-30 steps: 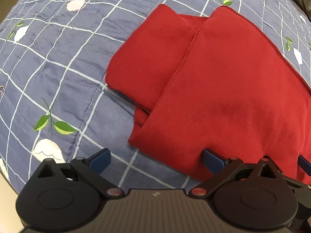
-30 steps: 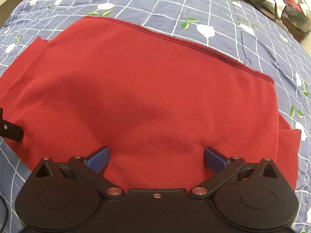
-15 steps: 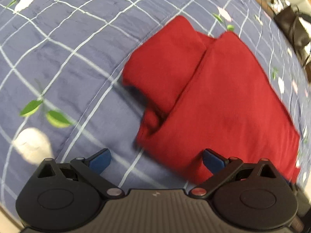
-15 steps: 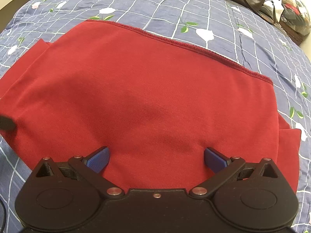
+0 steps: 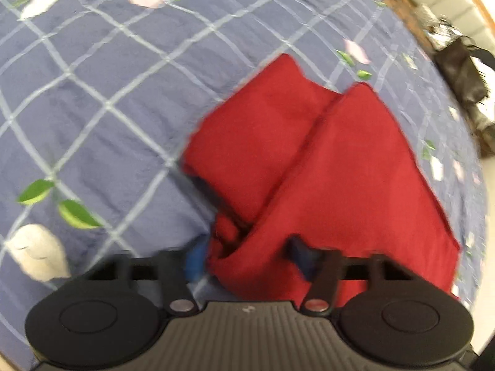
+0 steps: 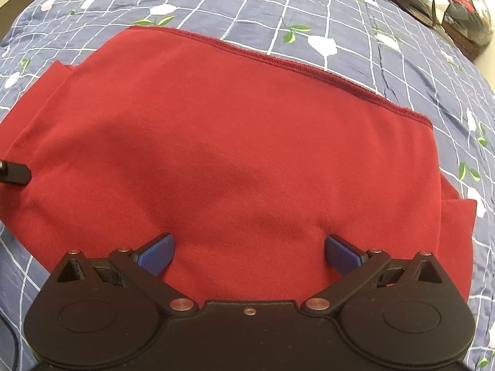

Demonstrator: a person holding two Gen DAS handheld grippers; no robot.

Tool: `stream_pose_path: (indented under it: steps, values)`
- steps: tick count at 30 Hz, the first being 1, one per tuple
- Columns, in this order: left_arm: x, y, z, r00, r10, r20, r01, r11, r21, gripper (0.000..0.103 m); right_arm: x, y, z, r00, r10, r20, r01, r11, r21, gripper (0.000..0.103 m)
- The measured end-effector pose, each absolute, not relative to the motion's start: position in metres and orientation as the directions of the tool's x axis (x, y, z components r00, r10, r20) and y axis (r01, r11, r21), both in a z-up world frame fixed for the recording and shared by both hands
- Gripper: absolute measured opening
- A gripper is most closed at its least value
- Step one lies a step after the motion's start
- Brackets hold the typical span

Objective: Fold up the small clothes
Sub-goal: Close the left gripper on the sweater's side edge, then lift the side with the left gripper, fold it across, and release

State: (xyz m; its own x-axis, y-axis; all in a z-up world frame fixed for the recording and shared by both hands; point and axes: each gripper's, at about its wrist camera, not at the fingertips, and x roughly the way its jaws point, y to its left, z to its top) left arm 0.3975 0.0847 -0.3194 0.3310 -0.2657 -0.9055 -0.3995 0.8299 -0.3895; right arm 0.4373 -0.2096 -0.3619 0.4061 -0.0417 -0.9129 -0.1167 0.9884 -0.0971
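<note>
A folded red garment (image 5: 340, 167) lies on a blue quilt. In the left wrist view its near corner bunches up between the fingers of my left gripper (image 5: 246, 255). Those fingers have drawn in to about half their earlier gap and press the cloth from both sides. The frame is blurred. In the right wrist view the same red garment (image 6: 216, 142) fills the middle, its stitched hem running along the far side. My right gripper (image 6: 247, 253) hovers open over the near edge, holding nothing. A dark finger of the left gripper (image 6: 15, 174) pokes in at the far left edge.
The quilt (image 6: 309, 6) is blue with a white grid and a flower and leaf print. A black bag (image 5: 461, 71) and other belongings (image 6: 464, 15) sit beyond the bed's far right edge. A thin black cable (image 6: 9, 340) runs at the lower left.
My left gripper has swung around to the garment's near left corner and narrowed its fingers onto the cloth. The right gripper has stayed open and nearly still.
</note>
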Motion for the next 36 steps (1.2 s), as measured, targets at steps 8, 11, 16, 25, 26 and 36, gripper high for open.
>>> stream_pose_path:
  steps: [8,11,16,25,26,36]
  values:
    - [0.395,0.086,-0.33,0.344,-0.27,-0.899,-0.478,0.774,-0.416,0.064,0.431,-0.213,-0.361,0.399,-0.028,-0.917,-0.11,0.991,-0.079,0.103]
    - [0.399,0.079,-0.33,0.336,-0.228,-0.914,-0.493,0.784,-0.377,0.052,0.429,-0.218,-0.359,0.378,-0.006,-0.926,-0.122,0.991,-0.056,0.103]
    - [0.407,0.059,-0.314,0.334,-0.172,-0.927,-0.463,0.826,-0.321,0.023,0.429,-0.228,-0.354,0.286,0.05,-0.957,-0.168,0.986,0.002,0.103]
    - [0.414,-0.009,-0.255,0.419,0.003,-0.908,-0.287,0.949,-0.13,0.018,0.375,-0.296,-0.32,0.286,0.037,-0.958,-0.127,0.992,0.0,0.102]
    - [0.415,-0.019,-0.248,0.436,0.007,-0.9,-0.253,0.961,-0.114,0.018,0.367,-0.307,-0.317,0.288,0.031,-0.957,-0.115,0.993,-0.002,0.102]
    - [0.395,-0.205,-0.188,0.592,-0.075,-0.802,0.32,0.936,0.148,0.017,0.302,-0.42,-0.3,0.285,-0.041,-0.958,0.008,0.999,-0.04,0.102]
